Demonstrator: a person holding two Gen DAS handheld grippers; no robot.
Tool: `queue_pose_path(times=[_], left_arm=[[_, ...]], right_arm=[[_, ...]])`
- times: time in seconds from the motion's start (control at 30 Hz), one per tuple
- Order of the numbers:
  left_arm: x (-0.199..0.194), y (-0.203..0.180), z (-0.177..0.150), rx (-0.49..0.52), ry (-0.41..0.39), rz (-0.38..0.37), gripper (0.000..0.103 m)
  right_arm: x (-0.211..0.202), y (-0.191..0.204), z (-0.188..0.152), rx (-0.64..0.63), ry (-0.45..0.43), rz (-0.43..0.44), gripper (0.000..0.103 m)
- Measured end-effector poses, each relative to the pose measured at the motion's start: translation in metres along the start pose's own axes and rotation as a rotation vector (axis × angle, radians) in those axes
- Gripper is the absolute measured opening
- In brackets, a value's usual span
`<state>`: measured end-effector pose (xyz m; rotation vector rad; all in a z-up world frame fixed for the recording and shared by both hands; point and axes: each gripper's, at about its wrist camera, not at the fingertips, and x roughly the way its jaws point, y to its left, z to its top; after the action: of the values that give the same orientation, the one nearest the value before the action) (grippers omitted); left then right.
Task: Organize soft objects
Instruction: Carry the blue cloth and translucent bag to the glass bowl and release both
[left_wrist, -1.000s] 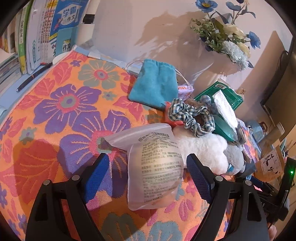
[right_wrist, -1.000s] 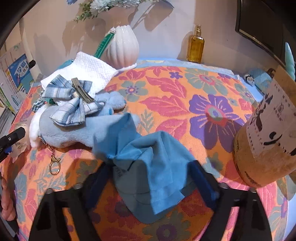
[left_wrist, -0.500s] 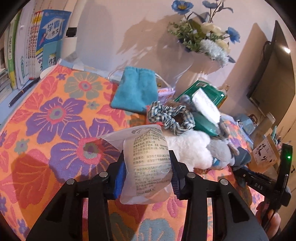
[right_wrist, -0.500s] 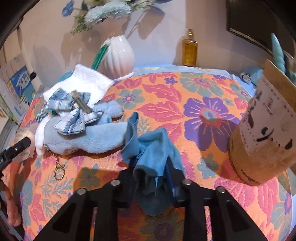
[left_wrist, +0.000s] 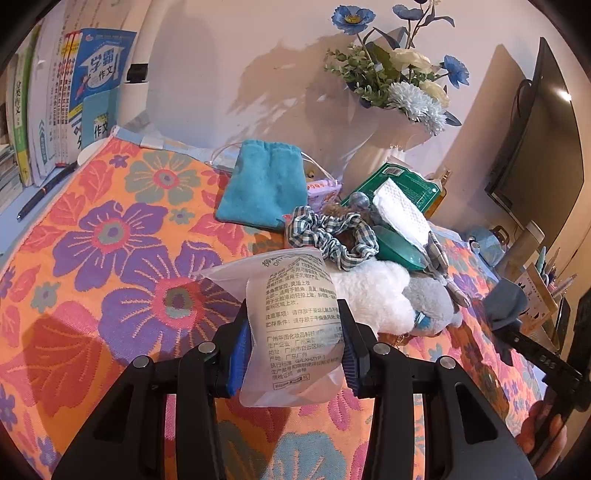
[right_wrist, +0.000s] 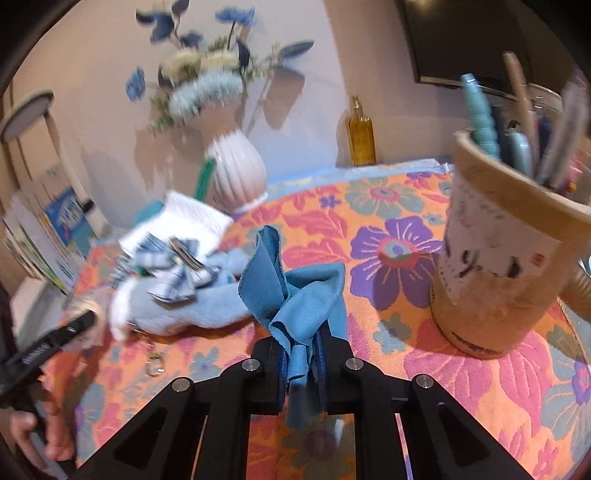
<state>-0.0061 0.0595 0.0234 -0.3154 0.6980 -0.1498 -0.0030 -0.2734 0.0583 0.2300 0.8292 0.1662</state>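
The left gripper (left_wrist: 295, 347) is clenched on a translucent printed pouch (left_wrist: 293, 325): both blue pads press into its sides, and its jaws have just been closing on it. The pouch stands with its long axis running away from the fingers (left_wrist: 238, 349), its loose top flaring toward the far left, its lower end just over the floral cloth (left_wrist: 110, 266) covering the surface.

The right gripper (right_wrist: 301, 360) is clamped nearly flat on a blue cloth (right_wrist: 295, 295); its jaws have just been closing too, and the fabric is bunched between them, fanning upward and away with a short tail hanging below. It looks lifted clear of the surface.

Just beyond the pouch, to its right, lies the pile: a white and grey plush toy (left_wrist: 391, 299), a checked scrunchie (left_wrist: 332, 236) on top, a teal drawstring bag (left_wrist: 264, 184) farther back. From the right view the same pile sits to the left of the cloth, a pen holder (right_wrist: 506, 266) to the right.

Both items are already in hand, so the coming move turns on direction: probably each goes toward the pile between the two hands, with the left nearer to it.
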Motion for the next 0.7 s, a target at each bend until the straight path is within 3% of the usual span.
queue_pose_path(times=[0.27,0.47,0.7], left_arm=[[-0.014,-0.019,-0.005,0.049,-0.053,0.032,0.039],[-0.033,-0.064,-0.020,0.068,-0.087,-0.063,0.038],[-0.043,-0.142,-0.042,0.182,-0.045,-0.197,0.038]], right_arm=[[-0.025,-0.009,-0.013,0.057,0.013,0.011,0.013],[-0.044,-0.027,-0.026,0.092,0.045,-0.026,0.013],[-0.074,-0.059,-0.032,0.138,0.056,-0.087,0.013]])
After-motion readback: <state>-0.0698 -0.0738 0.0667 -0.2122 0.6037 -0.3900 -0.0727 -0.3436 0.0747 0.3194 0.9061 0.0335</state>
